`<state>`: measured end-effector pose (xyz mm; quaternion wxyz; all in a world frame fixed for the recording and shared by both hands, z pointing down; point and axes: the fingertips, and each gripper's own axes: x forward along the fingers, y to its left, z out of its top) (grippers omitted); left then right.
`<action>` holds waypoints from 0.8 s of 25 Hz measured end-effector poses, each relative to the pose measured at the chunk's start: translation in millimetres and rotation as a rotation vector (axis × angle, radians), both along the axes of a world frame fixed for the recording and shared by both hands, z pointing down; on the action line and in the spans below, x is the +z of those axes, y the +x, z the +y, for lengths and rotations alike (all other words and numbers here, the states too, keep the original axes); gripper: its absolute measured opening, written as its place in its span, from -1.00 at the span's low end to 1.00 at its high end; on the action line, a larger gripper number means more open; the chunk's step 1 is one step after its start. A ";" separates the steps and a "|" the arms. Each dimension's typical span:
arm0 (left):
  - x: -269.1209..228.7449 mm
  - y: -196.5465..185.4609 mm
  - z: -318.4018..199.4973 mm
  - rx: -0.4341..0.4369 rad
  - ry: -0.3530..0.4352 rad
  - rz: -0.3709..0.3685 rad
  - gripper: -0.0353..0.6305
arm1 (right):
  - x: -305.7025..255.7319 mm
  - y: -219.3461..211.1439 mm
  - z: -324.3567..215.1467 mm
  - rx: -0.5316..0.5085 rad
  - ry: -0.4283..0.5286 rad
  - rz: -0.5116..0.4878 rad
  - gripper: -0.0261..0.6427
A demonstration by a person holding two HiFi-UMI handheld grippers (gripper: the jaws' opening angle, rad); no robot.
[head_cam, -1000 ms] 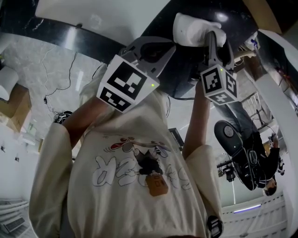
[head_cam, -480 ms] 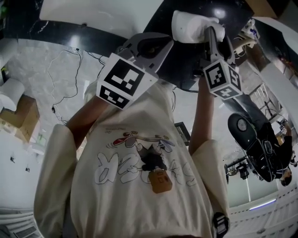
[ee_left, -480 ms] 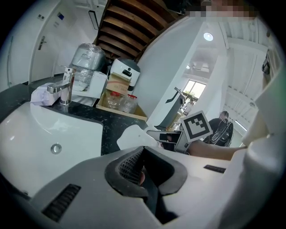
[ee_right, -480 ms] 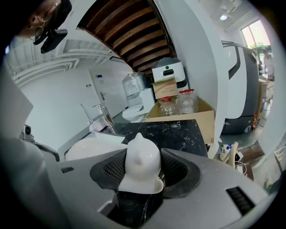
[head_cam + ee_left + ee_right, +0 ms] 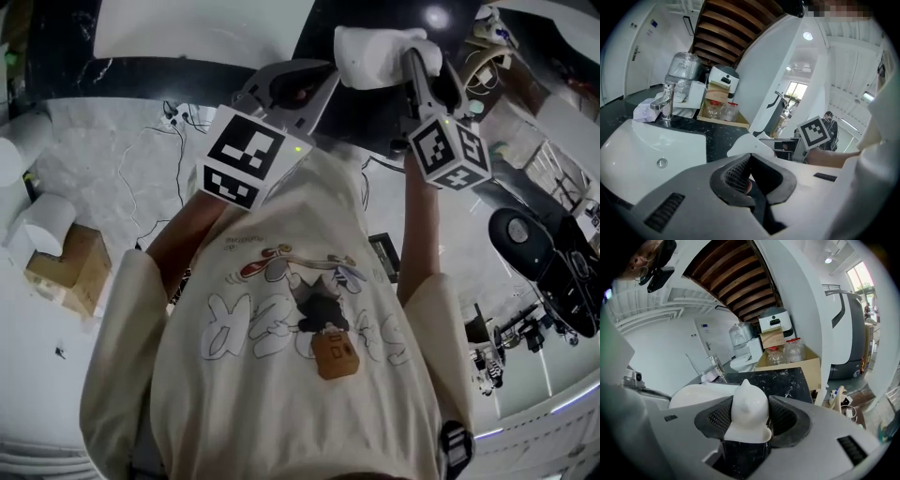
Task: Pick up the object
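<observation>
smooth glossy white object [image 5: 748,405], domed with a pointed tip and flared base, pinched between the ribbed black pads of the right gripper [image 5: 752,420], above the black marbled counter [image 5: 787,380]. left gripper [image 5: 749,161] jaws together at the tips.

On the worktop [image 5: 717,136], near left: sink [image 5: 651,150], with faucet [image 5: 665,101] at its far rim and cloth [image 5: 643,111] just left of that. Behind the faucet, water jug [image 5: 685,70]; to its right, cardboard tray [image 5: 723,123] holding jars [image 5: 719,109]. Between the jaws of the right gripper [image 5: 750,420], above the worktop: white object [image 5: 749,404]. Left of it, left gripper [image 5: 751,180].
</observation>
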<state>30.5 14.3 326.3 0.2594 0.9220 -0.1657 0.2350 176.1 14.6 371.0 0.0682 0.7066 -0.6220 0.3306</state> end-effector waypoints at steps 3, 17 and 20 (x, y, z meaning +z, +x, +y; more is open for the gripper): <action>-12.5 -1.3 6.0 0.005 0.011 0.014 -0.85 | -13.1 -5.5 11.4 -0.004 0.008 0.002 -0.22; -53.4 -18.9 17.4 0.052 0.055 0.070 -0.85 | -61.9 -42.2 69.8 0.040 0.052 -0.002 -0.22; -61.3 -24.7 20.5 0.049 0.066 0.081 -0.85 | -73.3 -49.0 83.6 0.053 0.066 0.004 -0.22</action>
